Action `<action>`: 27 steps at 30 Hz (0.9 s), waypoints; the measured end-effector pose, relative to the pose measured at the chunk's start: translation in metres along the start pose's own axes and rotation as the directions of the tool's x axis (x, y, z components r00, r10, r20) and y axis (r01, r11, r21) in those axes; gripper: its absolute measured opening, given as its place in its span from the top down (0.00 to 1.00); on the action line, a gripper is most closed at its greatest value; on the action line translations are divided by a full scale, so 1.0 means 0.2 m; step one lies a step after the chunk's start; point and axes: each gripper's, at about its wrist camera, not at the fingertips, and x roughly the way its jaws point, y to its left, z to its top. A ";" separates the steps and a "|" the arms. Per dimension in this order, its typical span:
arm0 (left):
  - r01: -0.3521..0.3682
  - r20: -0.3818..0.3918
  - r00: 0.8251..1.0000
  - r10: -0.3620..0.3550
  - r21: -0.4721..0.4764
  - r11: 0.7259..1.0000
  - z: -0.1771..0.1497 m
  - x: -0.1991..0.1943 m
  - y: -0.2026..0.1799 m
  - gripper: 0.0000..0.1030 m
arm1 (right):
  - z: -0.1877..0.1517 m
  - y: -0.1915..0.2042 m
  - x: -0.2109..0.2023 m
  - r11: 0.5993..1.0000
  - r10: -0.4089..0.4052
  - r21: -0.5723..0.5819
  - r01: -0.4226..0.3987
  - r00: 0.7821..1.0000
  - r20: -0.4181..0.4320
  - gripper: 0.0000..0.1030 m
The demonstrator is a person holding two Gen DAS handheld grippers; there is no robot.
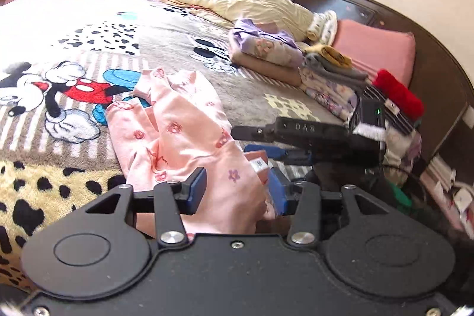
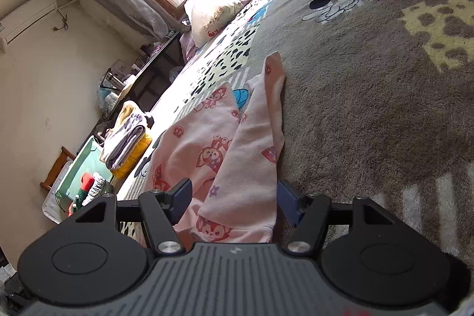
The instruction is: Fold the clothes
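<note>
Pink garment (image 1: 183, 138) lies between both my open tongs, left (image 1: 237, 190) and right (image 2: 235, 199). Folded piles (image 1: 266, 55) sit beyond on the blanket (image 1: 89, 19); my right tongs cross ahead of my left.

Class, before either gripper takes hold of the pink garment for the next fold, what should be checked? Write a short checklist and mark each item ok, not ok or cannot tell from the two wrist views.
1. Left gripper open: ok, fingers apart with cloth between them, not pinched.
2. Right gripper open: ok, fingers apart astride the cloth.
3. Pink garment lying flat: not ok, it is rumpled and its parts overlap.
4. Both grippers at the same near edge: ok, the right one shows beside the left in the left view.
5. Blanket bare beyond the garment: ok.
6. Folded pile apart from the garment: ok.
</note>
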 end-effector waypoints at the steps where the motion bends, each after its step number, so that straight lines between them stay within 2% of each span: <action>1: -0.009 0.007 1.000 0.009 -0.042 0.999 0.01 0.01 0.01 0.47 | 0.00 -0.01 0.01 1.000 -0.010 0.011 0.010 1.000 0.004 0.38; 2: -0.026 0.009 1.000 0.027 -0.071 0.997 0.03 0.03 0.00 0.45 | 0.00 -0.03 0.02 1.000 -0.019 0.022 0.019 1.000 0.009 0.38; 5: -0.135 -0.002 0.991 0.135 -0.083 0.987 0.06 0.13 -0.07 0.44 | 0.01 -0.08 0.05 0.998 -0.012 0.067 0.011 1.000 0.023 0.39; 10: -0.271 -0.043 0.962 0.269 -0.055 0.961 0.06 0.29 -0.14 0.44 | 0.00 -0.14 0.09 0.995 0.010 0.098 -0.013 0.999 0.031 0.45; 11: -0.291 -0.047 0.956 0.289 -0.056 0.955 0.05 0.30 -0.13 0.53 | -0.01 -0.14 0.09 0.994 0.021 0.104 -0.024 0.999 0.033 0.46; 12: -0.303 -0.045 0.953 0.301 -0.070 0.950 0.04 0.30 -0.11 0.67 | -0.01 -0.15 0.09 0.992 0.044 0.114 -0.047 0.999 0.029 0.50; 13: -0.316 -0.044 0.949 0.313 -0.084 0.945 0.04 0.30 -0.09 0.71 | -0.02 -0.14 0.09 0.991 0.063 0.117 -0.065 0.998 0.020 0.54; 14: -0.328 -0.042 0.945 0.325 -0.099 0.940 0.03 0.30 -0.07 0.78 | -0.03 -0.14 0.10 0.989 0.082 0.119 -0.083 0.997 0.011 0.63; 16: -0.329 -0.048 0.944 0.326 -0.138 0.934 0.02 0.28 0.00 0.86 | -0.04 -0.12 0.09 0.989 0.109 0.105 -0.108 0.994 0.002 0.74; 17: -0.329 -0.049 0.944 0.326 -0.158 0.931 0.01 0.26 0.02 0.90 | -0.04 -0.11 0.08 0.989 0.118 0.092 -0.118 0.993 0.006 0.85; 18: -0.331 -0.047 0.943 0.328 -0.173 0.927 0.01 0.24 0.04 0.94 | -0.04 -0.10 0.08 0.988 0.127 0.086 -0.127 0.992 0.011 0.90; 20: -0.331 -0.033 0.943 0.332 -0.216 0.919 0.01 0.19 0.09 0.97 | -0.03 -0.09 0.06 0.985 0.147 0.086 -0.149 0.989 0.029 0.92; 23: -0.285 -0.008 0.955 0.297 -0.300 0.910 0.00 0.09 0.16 0.99 | -0.02 -0.10 0.02 0.975 0.182 0.114 -0.189 0.981 0.071 0.95; 24: -0.265 0.010 0.959 0.282 -0.309 0.913 0.00 0.07 0.17 0.99 | -0.02 -0.10 0.00 0.968 0.205 0.127 -0.215 0.975 0.089 0.95; 26: -0.186 0.042 0.977 0.209 -0.308 0.933 0.03 0.03 0.16 0.98 | 0.00 -0.09 -0.03 0.964 0.217 0.130 -0.230 0.970 0.107 0.95; 27: -0.163 0.045 0.982 0.186 -0.317 0.935 0.04 0.03 0.14 0.87 | 0.00 -0.08 -0.04 0.963 0.223 0.131 -0.237 0.968 0.115 0.95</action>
